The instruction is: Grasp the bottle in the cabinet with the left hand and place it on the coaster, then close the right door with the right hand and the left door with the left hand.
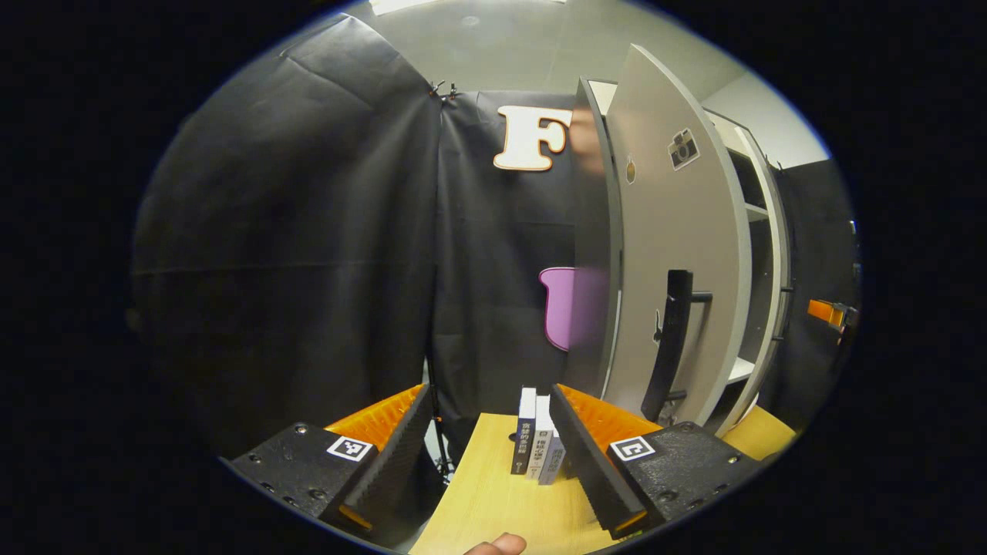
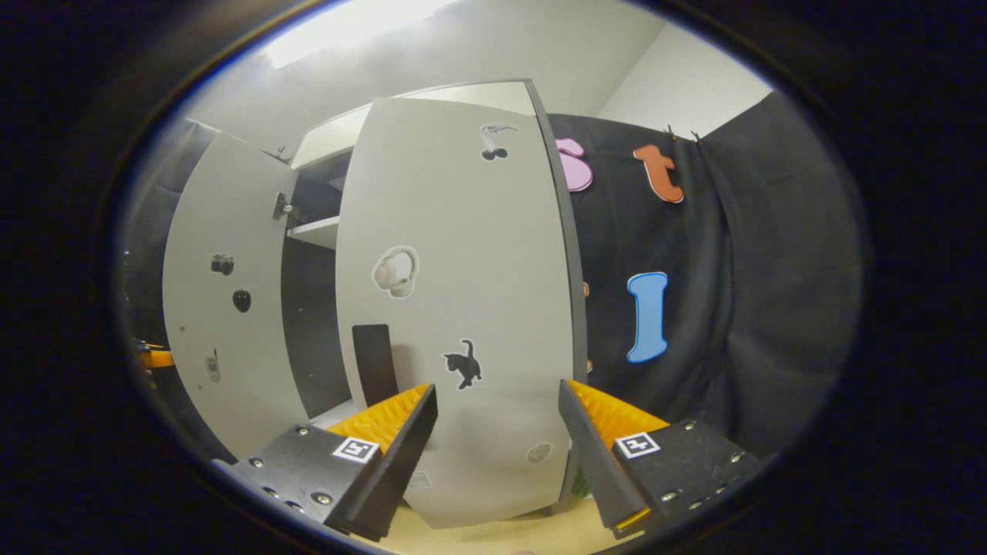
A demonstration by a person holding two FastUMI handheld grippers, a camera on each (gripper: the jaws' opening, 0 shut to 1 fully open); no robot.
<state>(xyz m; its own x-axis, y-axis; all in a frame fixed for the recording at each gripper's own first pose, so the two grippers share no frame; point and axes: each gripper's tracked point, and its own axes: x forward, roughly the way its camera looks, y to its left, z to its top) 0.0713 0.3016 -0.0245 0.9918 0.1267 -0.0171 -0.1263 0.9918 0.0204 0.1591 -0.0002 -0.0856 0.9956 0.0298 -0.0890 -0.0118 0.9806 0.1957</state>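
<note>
In the left gripper view my left gripper (image 1: 490,393) is open with nothing between its fingers, low over a wooden table (image 1: 493,501). Just to its right stands the cabinet's left door (image 1: 678,231), swung out, with its sticker-marked face and black bar handle (image 1: 669,347) toward me. Behind the door I see the cabinet's shelves (image 1: 759,254). In the right gripper view my right gripper (image 2: 497,389) is open and empty, close in front of the right door (image 2: 463,293), which stands ajar. The left door (image 2: 224,308) hangs open farther left, with the dark cabinet interior (image 2: 312,308) between the two.
Three upright books (image 1: 538,443) stand on the table just ahead of the left gripper, by its right finger. A fingertip (image 1: 497,544) shows at the bottom edge. An orange piece (image 1: 829,312) pokes out past the cabinet's far side. Black cloth walls close in the booth.
</note>
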